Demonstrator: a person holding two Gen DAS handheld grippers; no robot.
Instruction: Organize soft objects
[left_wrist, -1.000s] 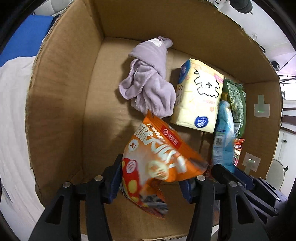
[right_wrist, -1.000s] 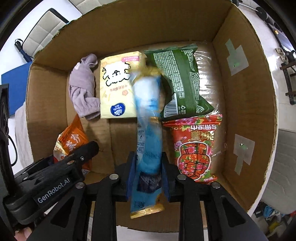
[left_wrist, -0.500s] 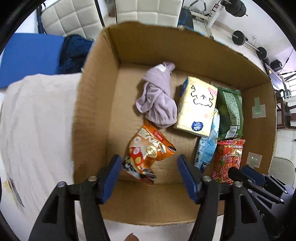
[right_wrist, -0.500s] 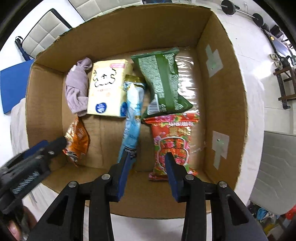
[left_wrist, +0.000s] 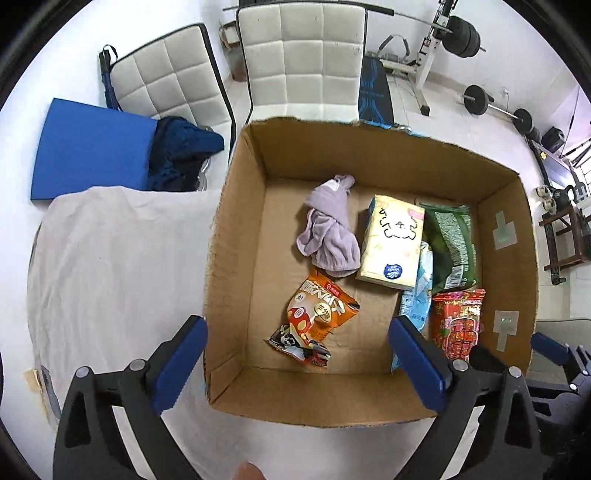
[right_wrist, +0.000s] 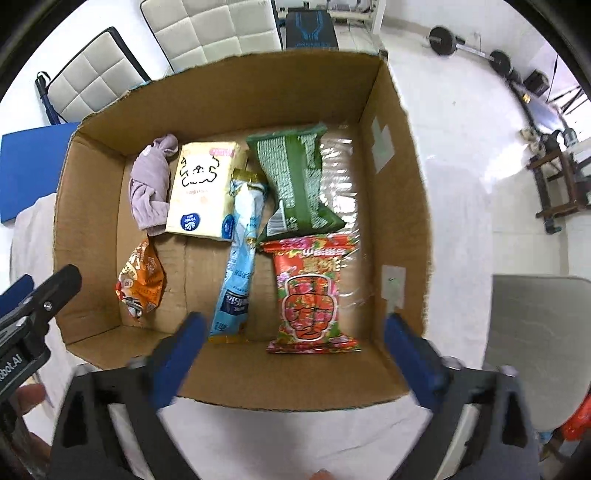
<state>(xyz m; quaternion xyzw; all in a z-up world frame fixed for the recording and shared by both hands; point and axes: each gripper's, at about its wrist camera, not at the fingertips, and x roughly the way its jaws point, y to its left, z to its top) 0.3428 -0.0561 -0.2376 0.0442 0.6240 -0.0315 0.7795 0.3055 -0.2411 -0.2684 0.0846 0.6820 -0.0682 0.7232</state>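
Note:
An open cardboard box (left_wrist: 236, 258) (right_wrist: 399, 206) holds a lilac cloth (left_wrist: 330, 229) (right_wrist: 149, 184), a yellow tissue pack (left_wrist: 393, 242) (right_wrist: 203, 192), a green packet (left_wrist: 452, 243) (right_wrist: 299, 184), a long blue packet (left_wrist: 419, 288) (right_wrist: 242, 258), a red packet (left_wrist: 458, 321) (right_wrist: 310, 295) and an orange snack bag (left_wrist: 317, 317) (right_wrist: 142, 282). My left gripper (left_wrist: 299, 363) is open and empty, above the box's near wall. My right gripper (right_wrist: 293, 354) is open and empty, above the near wall too.
The box sits on a white table beside a pale cloth (left_wrist: 110, 266). Behind it stand white padded chairs (left_wrist: 299, 55), a blue mat (left_wrist: 88, 147) with dark clothing, and gym weights (left_wrist: 476, 99). A grey surface (right_wrist: 535, 347) lies at right.
Both grippers have let go, the left of the orange bag and the right of the blue packet, opened wide and pulled up and back out of the box.

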